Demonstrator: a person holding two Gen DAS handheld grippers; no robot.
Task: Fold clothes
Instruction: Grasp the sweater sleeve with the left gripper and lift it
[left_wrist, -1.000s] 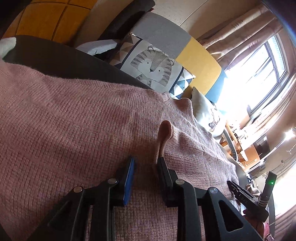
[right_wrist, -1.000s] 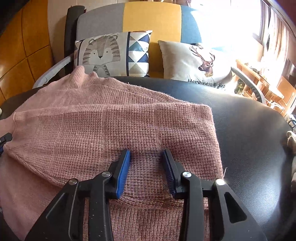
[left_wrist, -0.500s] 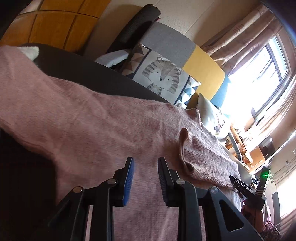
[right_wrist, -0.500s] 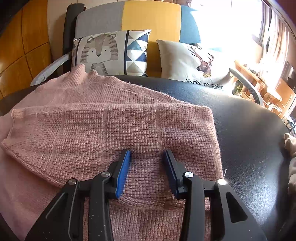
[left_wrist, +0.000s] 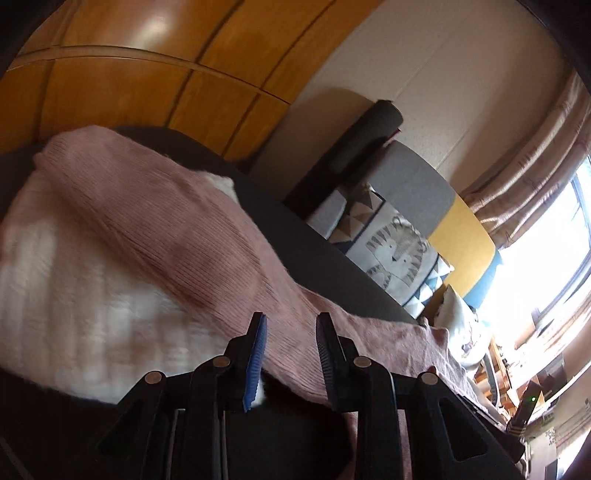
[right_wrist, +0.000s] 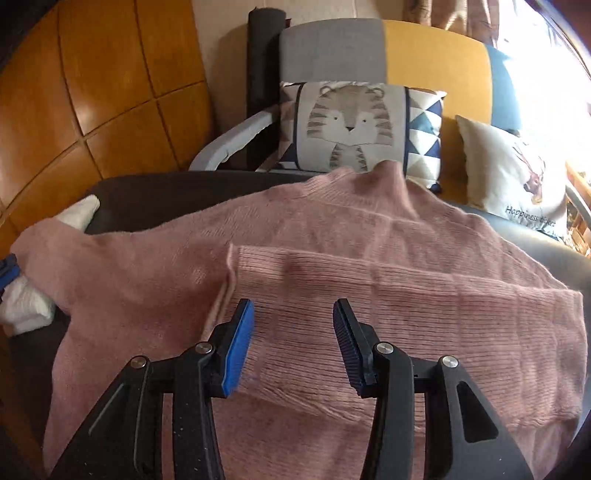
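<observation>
A pink knit sweater lies spread on a black leather table. One sleeve is folded across its body, its cuff near the middle. The other sleeve stretches out to the left over a white garment. My left gripper is open, low over that sleeve, in a blurred view. My right gripper is open above the folded sleeve, holding nothing.
A white folded cloth lies at the table's left edge. Behind the table stands a grey and yellow sofa with a tiger cushion and a deer cushion. A wood-panel wall is on the left.
My left gripper has swung left from the sweater's body to the outstretched sleeve. My right gripper has turned left and lifted slightly; its jaws stand wider apart.
</observation>
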